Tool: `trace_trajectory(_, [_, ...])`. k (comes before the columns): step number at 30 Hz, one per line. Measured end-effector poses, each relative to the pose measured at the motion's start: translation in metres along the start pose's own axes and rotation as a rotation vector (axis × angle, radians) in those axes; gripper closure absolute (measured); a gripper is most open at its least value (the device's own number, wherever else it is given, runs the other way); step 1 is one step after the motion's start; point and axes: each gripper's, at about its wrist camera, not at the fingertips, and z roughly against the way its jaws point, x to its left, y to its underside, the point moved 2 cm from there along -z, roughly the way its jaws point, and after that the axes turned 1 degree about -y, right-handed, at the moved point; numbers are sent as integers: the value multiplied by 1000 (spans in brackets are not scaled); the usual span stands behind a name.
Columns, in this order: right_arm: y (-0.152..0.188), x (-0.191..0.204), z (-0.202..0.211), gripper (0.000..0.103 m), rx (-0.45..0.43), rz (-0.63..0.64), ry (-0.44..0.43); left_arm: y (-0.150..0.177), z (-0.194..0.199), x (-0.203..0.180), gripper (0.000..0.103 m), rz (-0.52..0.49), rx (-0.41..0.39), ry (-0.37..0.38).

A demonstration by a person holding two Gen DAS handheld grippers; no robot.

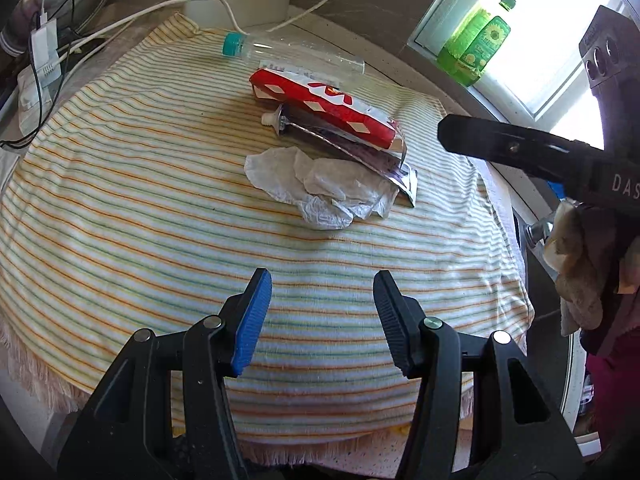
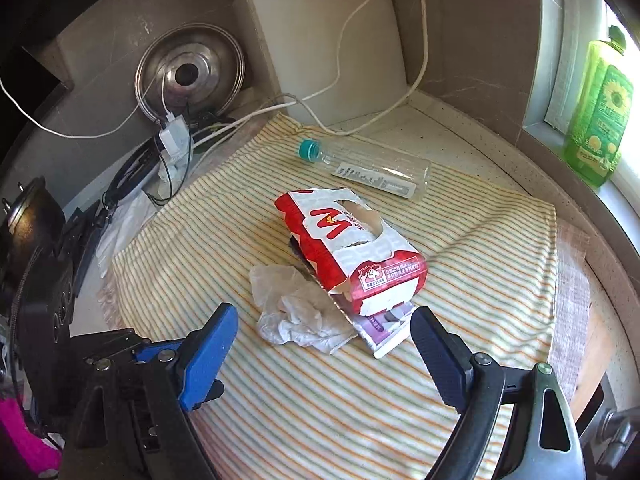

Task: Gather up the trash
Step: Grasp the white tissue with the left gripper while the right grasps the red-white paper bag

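Note:
A small heap of trash lies on a striped cloth [image 1: 160, 208]. It holds a torn red and white tissue box [image 1: 324, 108] [image 2: 352, 252], a crumpled white tissue [image 1: 320, 184] [image 2: 296, 308], a small tube [image 1: 280, 118] and a flat purple packet [image 1: 390, 168] [image 2: 384, 328] under the box. Behind them a clear plastic bottle [image 1: 296, 54] [image 2: 368, 168] with a teal cap lies on its side. My left gripper [image 1: 322, 320] is open over the near cloth, short of the heap. My right gripper [image 2: 326, 344] is open wide, just short of the tissue and packet.
A green dish-soap bottle [image 2: 600, 116] stands on the windowsill at right. A steel pot lid [image 2: 192, 72] and a white cutting board [image 2: 328, 40] lean against the back wall. White cables and a charger [image 2: 174, 136] lie at the cloth's far left corner.

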Motion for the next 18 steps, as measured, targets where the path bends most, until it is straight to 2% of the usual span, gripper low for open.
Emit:
trace_trajectory(8, [-16, 2, -52, 17, 99, 110, 56, -17, -23, 8, 49, 62, 14, 21])
trace_trajectory(18, [-26, 2, -85, 28, 151, 182, 113, -28, -47, 4, 49, 43, 31, 12])
